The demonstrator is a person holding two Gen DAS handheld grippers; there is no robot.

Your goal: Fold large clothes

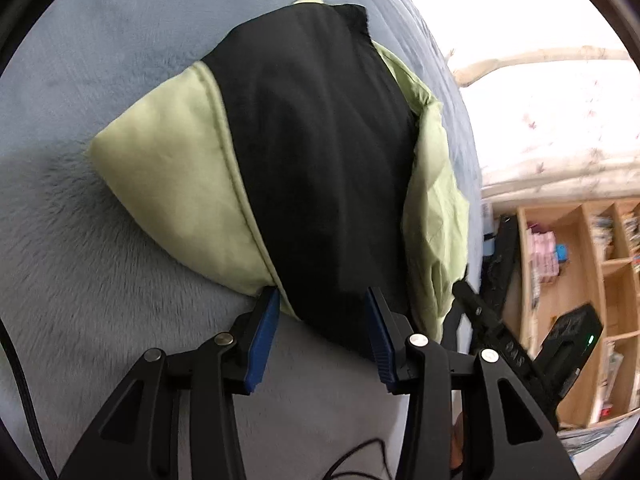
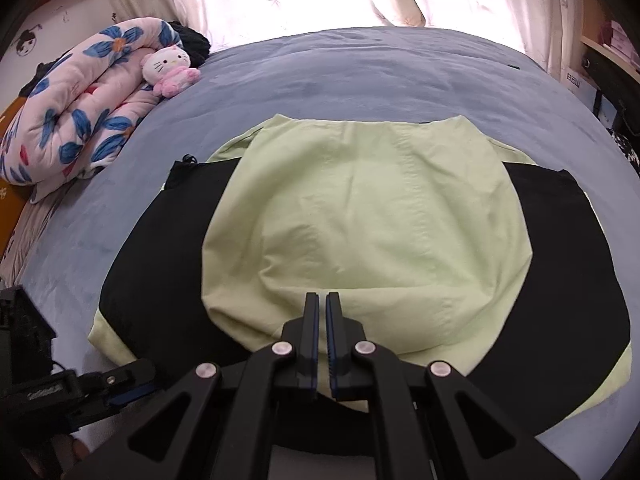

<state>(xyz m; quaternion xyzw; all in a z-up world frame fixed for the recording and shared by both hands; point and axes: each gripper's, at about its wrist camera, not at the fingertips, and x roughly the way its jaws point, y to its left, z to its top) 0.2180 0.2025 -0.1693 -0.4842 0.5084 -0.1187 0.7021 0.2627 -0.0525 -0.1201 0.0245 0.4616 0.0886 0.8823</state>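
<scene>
Lying half-folded on the bed [image 2: 360,64], the jacket [image 2: 360,216] could unfold if the left gripper [image 1: 324,300] (jaws spread at its near edge, pinching nothing) snags one layer only. Right gripper [image 2: 322,300]: pressed together, empty, over the green panel. Box lettering [image 2: 575,79] unreadable.

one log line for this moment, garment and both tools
garment: partly folded on bed | left tool: open at edge | right tool: shut, empty

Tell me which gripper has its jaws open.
The left gripper: its blue-lined jaws stand apart at the jacket's near edge. The right gripper is shut.
</scene>
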